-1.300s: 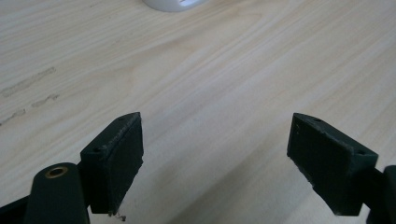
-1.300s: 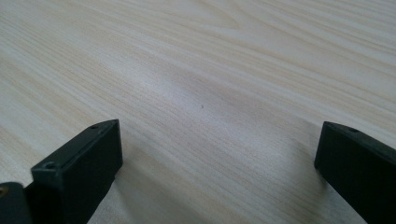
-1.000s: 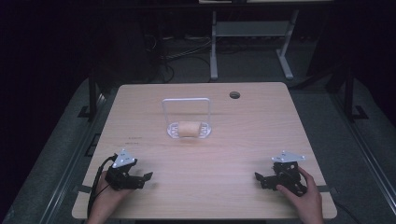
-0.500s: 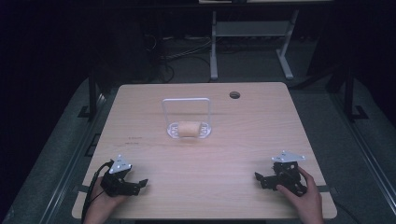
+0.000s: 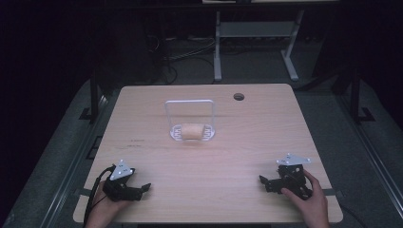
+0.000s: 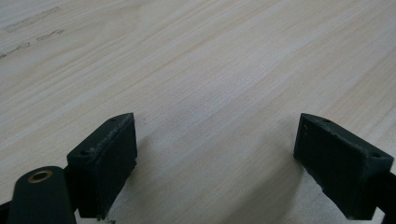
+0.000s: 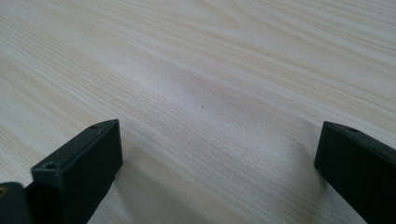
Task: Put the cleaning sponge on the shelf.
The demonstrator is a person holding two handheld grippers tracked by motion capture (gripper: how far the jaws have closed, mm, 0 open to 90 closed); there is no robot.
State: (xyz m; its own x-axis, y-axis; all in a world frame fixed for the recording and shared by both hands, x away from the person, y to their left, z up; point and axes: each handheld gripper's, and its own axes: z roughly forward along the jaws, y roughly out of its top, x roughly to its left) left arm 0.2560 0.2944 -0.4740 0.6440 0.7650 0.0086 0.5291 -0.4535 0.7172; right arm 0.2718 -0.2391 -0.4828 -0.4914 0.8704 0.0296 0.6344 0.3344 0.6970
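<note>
Two grippers rest near the table's (image 5: 204, 161) near edge, left gripper (image 5: 142, 189) and right gripper (image 5: 264, 183), jaws apart, gripping nothing; the left's have just been opening.

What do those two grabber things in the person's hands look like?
Both are black. The left gripper and the right gripper each wear a grey three-cornered plate on top. A black cable trails from the left one. Their jaws end in thick, blocky black pads with small holes.
</note>
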